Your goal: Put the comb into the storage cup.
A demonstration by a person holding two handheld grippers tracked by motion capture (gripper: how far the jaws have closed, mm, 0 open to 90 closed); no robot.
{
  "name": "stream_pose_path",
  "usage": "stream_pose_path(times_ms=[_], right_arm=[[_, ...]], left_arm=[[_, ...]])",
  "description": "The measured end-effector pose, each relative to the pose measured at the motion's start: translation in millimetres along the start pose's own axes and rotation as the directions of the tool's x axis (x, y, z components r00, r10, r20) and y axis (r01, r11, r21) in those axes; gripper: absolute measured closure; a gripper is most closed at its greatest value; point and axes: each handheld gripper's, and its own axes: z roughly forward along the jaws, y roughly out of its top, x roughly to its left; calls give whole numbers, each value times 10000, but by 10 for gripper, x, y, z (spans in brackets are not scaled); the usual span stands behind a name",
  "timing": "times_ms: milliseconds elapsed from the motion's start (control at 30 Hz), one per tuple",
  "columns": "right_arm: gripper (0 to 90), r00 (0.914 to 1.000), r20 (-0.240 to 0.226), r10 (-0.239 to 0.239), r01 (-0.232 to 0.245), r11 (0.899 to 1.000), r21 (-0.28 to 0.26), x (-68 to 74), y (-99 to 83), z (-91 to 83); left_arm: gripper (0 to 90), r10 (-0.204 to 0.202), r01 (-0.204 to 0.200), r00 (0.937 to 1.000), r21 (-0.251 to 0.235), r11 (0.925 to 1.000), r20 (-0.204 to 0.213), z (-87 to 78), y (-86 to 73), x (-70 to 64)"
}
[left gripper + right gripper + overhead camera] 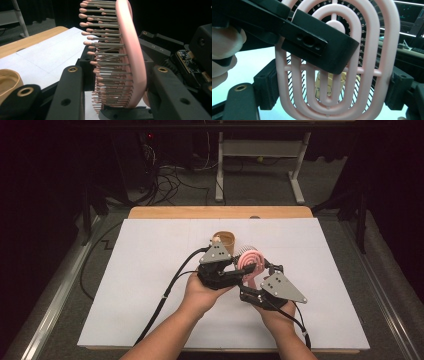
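White paper covers the desk, and the work sits near its middle, lifted clear of the sheet. Nearest, the person's two forearms come in from the near edge, each hand wrapped round a pair of tongs. The right tongs sit on the right and a little nearer; in the right gripper view their jaws stand on either side of the pink hairbrush, pressed against the two rims of its slotted oval head, so they are clamped on it. The left tongs reach in from the left; in the left gripper view the brush stands edge-on between the jaws, bristles pointing left, one jaw against the bristle tips and the other behind the pink back, and they too appear closed on it, though the contact on the bristle side is hard to make out.

Just beyond the hands, a tan cup-like holder stands upright on the paper, with nothing visible inside it.

By my reading the brush is already picked up and is being shared between the two tongs, a handover or a re-grip midway. Left to do: one pair lets go, and the brush likely goes to that holder or back onto the sheet.
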Motion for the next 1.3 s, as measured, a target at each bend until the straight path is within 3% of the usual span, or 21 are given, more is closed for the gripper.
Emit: stream_pose_path(times_ms=[467, 600, 733, 800, 1300], right_arm=[[170, 9989, -444, 154, -150, 9998, 92, -22, -4, 21], [75, 9970, -719, 292, -267, 9990, 357, -29, -38, 57], [3, 9932, -790, 855, -801, 9944, 696, -71, -83, 97], [3, 9906, -883, 1043, -978, 9924, 745, -83, -102, 106], [2, 9874, -1248, 974, -871, 9925, 853, -15, -107, 108]], left_arm=[[627, -39, 38, 9999, -68, 10000, -164, -21, 16, -6], [633, -53, 53, 9998, -39, 10000, -166, -20, 15, 21], [634, 39, -38, 9997, 8, 10000, -229, -17, 12, 22], [634, 70, -69, 9996, 45, 10000, -279, -16, 11, 20], [636, 318, -352, 9955, -368, 9987, -891, -207, 104, 98]])
